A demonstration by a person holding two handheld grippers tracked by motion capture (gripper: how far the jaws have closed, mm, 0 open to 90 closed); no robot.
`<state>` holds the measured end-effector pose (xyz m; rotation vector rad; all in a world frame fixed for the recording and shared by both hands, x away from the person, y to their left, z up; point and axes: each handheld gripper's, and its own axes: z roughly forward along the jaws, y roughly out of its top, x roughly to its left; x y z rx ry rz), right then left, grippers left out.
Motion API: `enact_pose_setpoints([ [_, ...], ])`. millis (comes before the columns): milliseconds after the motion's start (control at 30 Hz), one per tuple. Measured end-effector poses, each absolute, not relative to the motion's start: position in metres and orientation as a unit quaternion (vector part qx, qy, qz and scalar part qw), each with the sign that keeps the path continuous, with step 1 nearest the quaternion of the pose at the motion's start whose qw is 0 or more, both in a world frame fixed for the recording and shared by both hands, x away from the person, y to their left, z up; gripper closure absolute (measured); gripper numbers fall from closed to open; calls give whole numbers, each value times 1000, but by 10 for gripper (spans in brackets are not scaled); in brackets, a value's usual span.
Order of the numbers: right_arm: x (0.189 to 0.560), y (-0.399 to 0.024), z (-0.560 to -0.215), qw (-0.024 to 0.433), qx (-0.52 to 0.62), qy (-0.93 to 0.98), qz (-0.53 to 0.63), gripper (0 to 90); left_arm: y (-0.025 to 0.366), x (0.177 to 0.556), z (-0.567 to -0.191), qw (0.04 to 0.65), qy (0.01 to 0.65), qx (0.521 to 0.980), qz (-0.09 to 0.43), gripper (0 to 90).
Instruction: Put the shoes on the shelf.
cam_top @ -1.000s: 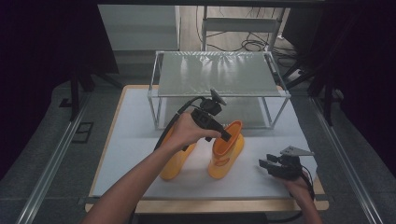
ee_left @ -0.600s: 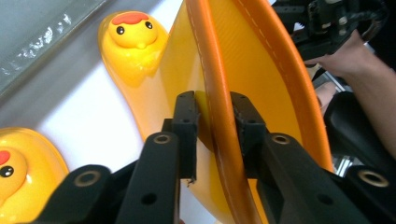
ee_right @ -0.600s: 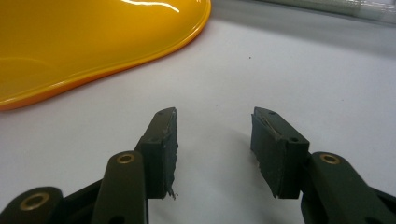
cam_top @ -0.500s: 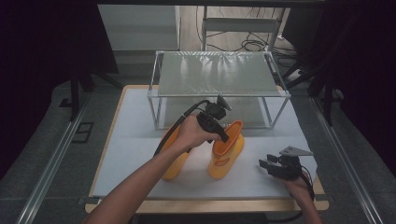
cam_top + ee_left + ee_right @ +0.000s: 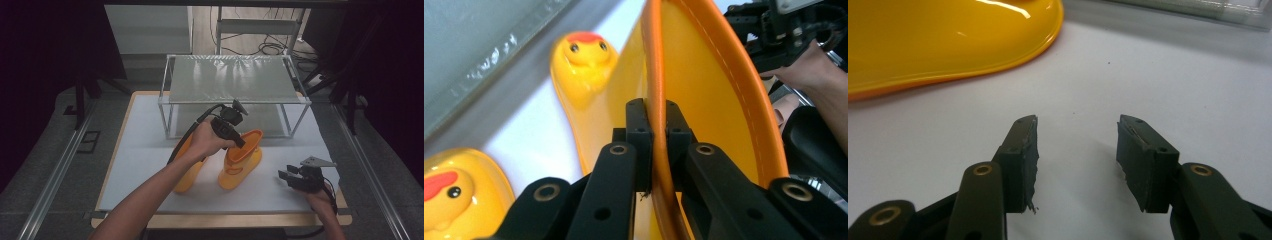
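Two yellow rubber boots with duck faces on their toes stand side by side on the white mat point(image 5: 150, 150). My left gripper point(image 5: 240, 141) is shut on the orange-trimmed top rim of the right boot point(image 5: 241, 162); its jaws have just been closing on that rim. In the left gripper view the pads point(image 5: 639, 120) pinch the rim point(image 5: 654, 60), and the left boot's toe point(image 5: 454, 200) lies at lower left. The left boot point(image 5: 189, 175) is partly hidden by my forearm. My right gripper point(image 5: 286, 177) rests open near the front right; its jaws point(image 5: 1077, 145) hold nothing, with a boot point(image 5: 948, 35) ahead.
A metal-framed rack with a pale shelf point(image 5: 235, 77) stands at the back of the mat, just behind the boots. The wooden table edge point(image 5: 225, 220) runs along the front. Cables lie on the floor beyond the rack.
The left gripper's jaws have closed onto the right boot's rim, with the hand shifted slightly toward that boot. The right gripper has stayed where it was, still open.
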<state>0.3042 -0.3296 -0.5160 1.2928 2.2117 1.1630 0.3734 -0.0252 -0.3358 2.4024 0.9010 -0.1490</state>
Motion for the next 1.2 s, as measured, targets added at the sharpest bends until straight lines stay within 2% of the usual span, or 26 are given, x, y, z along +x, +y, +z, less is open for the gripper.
enact_pose_setpoints([
  [300, 304, -331, -516, 165, 454, 775, 407, 510, -1, 367, -313, 325, 336, 882, -60, 861],
  [467, 305, -332, -515, 166, 458, 772, 410, 510, 11, 364, -309, 326, 333, 883, -48, 860],
  [1200, 305, -336, -514, 167, 462, 767, 411, 511, 66, 350, -334, 325, 362, 873, -13, 859],
])
